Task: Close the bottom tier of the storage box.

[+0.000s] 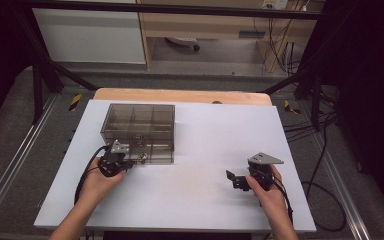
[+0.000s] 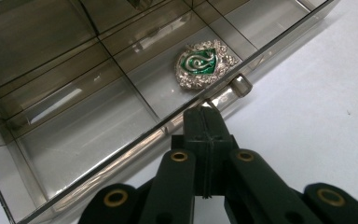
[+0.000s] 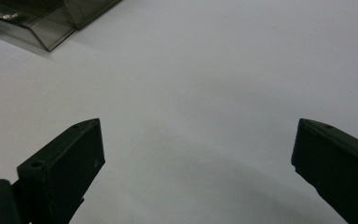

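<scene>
A smoky clear compartment box (image 1: 139,131) stands on the white table top (image 1: 200,165). In the left gripper view a silver badge with a green snake shield (image 2: 202,64) lies in one compartment near the front wall (image 2: 121,147), beside a small clear knob (image 2: 241,85). My left gripper (image 2: 206,114) is shut, its tips resting against that front wall just short of the knob; I cannot tell whether the thin wall is pinched. In the high view the left gripper (image 1: 129,163) sits at the box's front edge. My right gripper (image 1: 234,180) (image 3: 198,149) rests open over bare table.
A corner of the box (image 3: 46,28) shows at the upper left of the right gripper view. The wooden table edge (image 1: 180,95) lies behind the white top. Black frame posts and cables (image 1: 325,125) stand at the right.
</scene>
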Motion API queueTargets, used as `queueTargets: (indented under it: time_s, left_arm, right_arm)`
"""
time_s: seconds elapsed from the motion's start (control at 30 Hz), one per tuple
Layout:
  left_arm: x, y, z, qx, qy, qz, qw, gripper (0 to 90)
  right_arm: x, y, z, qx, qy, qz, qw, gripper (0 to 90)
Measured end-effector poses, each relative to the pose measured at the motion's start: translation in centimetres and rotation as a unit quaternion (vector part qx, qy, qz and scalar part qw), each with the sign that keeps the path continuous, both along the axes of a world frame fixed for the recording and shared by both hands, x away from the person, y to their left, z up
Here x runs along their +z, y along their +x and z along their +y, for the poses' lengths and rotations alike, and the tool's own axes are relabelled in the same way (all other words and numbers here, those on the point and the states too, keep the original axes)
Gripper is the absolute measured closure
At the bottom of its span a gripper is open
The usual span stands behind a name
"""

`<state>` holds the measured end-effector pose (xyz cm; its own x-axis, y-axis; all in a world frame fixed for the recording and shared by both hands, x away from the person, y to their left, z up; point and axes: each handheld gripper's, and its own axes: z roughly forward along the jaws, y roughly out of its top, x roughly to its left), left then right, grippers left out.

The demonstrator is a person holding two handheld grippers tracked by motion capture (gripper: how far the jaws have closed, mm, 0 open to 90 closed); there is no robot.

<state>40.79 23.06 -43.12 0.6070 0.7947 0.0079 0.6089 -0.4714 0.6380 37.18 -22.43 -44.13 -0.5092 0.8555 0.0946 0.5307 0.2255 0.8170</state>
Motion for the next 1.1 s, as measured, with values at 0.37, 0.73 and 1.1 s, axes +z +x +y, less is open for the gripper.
queueTargets:
  time_s: [0.37, 0.73, 1.1]
  left_arm:
    - [0.0, 0.2, 0.0, 0.001, -0.002, -0.003, 1.0, 90.0]
    - [-0.1, 0.6, 0.1, 0.006, -0.005, -0.007, 0.9999, 90.0]
    - [0.0, 1.1, 0.1, 0.01, 0.001, -0.01, 0.9999, 90.0]
  right_arm:
    - [0.0, 0.0, 0.0, 0.0, 0.0, -0.002, 1.0, 2.8]
    - [0.0, 0.0, 0.0, 0.001, -0.002, -0.003, 1.0, 2.8]
    - [0.0, 0.0, 0.0, -0.001, 0.001, -0.002, 1.0, 2.8]
